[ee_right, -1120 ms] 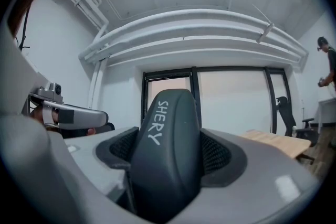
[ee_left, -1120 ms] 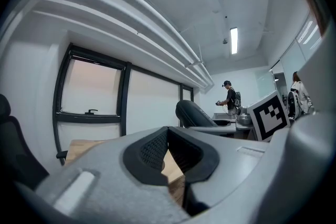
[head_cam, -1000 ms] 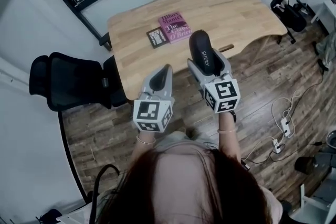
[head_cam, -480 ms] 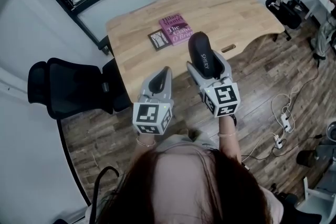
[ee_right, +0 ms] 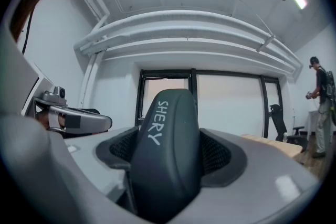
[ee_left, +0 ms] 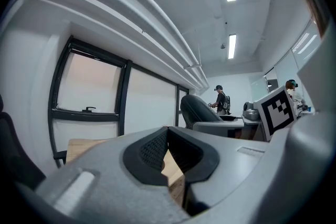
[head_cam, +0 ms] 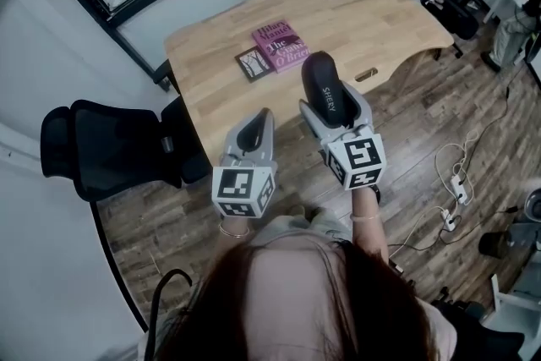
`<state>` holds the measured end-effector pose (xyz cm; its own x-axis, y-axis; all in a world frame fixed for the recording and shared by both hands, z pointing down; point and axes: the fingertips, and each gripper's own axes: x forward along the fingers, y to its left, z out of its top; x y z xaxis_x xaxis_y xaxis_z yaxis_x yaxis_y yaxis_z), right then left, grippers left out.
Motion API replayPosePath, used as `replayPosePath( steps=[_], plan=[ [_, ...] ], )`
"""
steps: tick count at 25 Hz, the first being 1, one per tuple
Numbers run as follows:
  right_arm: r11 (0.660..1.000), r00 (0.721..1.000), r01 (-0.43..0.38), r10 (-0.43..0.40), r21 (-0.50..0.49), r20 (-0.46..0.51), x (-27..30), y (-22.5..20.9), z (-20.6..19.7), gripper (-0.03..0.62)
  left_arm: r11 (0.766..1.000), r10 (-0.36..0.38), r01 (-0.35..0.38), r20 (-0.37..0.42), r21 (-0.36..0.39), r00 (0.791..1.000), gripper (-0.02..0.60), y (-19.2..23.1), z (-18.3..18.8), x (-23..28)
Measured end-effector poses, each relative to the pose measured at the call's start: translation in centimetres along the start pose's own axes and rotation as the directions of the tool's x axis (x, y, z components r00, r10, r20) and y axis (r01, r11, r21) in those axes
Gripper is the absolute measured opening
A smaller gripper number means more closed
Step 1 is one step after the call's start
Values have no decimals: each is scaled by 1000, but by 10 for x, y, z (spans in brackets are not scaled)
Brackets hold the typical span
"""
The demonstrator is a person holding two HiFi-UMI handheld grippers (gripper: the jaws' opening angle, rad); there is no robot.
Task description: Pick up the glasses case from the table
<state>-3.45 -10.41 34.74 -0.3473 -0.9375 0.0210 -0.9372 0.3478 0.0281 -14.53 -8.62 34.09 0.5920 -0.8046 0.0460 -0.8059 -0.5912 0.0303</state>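
Dark grey hard-shell glasses case (head_cam: 323, 79) marked SHERY stays clamped in the right gripper (head_cam: 334, 107), off the light wooden table (head_cam: 372, 8) and hanging over its near edge. No slip over the last second, so the lift looks done. At its 8 o'clock the left gripper (head_cam: 263, 118): jaws together, empty. Pink paperback book (head_cam: 281, 45) at 11 o'clock, untouched.

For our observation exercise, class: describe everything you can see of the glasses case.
The glasses case is dark grey, matte, rounded and closed, with white lettering SHERY along its top. The right gripper clamps its sides; its far end sticks out past the jaws. It is held clear of the table, touching only the jaws.
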Motion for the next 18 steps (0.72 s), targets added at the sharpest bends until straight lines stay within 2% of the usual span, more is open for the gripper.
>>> replayPosePath(
  steps=[18],
  plan=[
    [998, 998, 55, -55, -5, -32, -4, 7, -10, 362, 998, -56, 56, -4, -36, 998, 5, 6, -11, 0]
  ],
)
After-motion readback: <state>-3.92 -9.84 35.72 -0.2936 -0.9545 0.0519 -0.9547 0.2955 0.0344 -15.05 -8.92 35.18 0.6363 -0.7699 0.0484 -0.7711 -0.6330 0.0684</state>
